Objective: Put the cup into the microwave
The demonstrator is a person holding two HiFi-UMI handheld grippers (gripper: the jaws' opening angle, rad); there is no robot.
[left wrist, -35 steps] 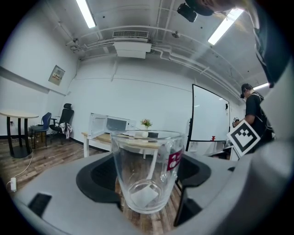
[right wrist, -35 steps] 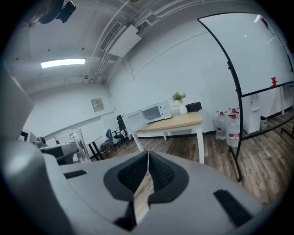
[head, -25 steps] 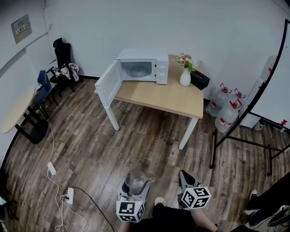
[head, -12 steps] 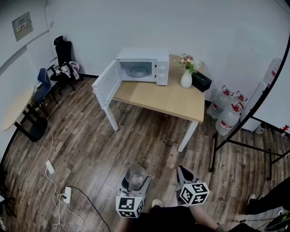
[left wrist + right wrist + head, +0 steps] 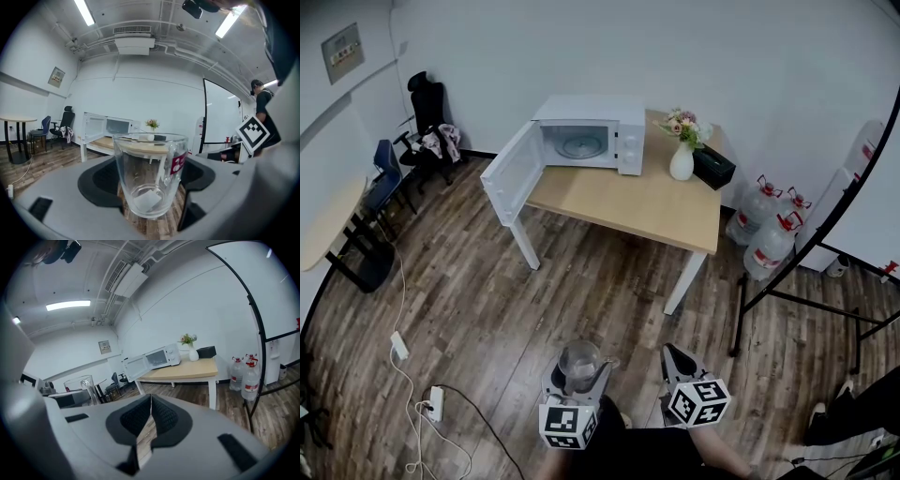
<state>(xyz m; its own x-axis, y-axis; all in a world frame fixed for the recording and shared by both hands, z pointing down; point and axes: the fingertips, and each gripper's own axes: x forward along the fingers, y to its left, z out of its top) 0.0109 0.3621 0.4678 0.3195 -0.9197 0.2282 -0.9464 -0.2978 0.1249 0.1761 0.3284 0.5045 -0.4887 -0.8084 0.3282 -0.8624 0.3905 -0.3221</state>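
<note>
Microwave cavity: I see it open, door swung left.
Table front: bare; vase stands right.

Head view high, steeply downward; gripper views low, forward — microwave distant in all three.

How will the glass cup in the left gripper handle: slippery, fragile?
Clear glass cup: rigid, probably fragile if knocked. Smooth walls may slip between the jaws. Looks empty, so likely light, nothing to spill.
</note>
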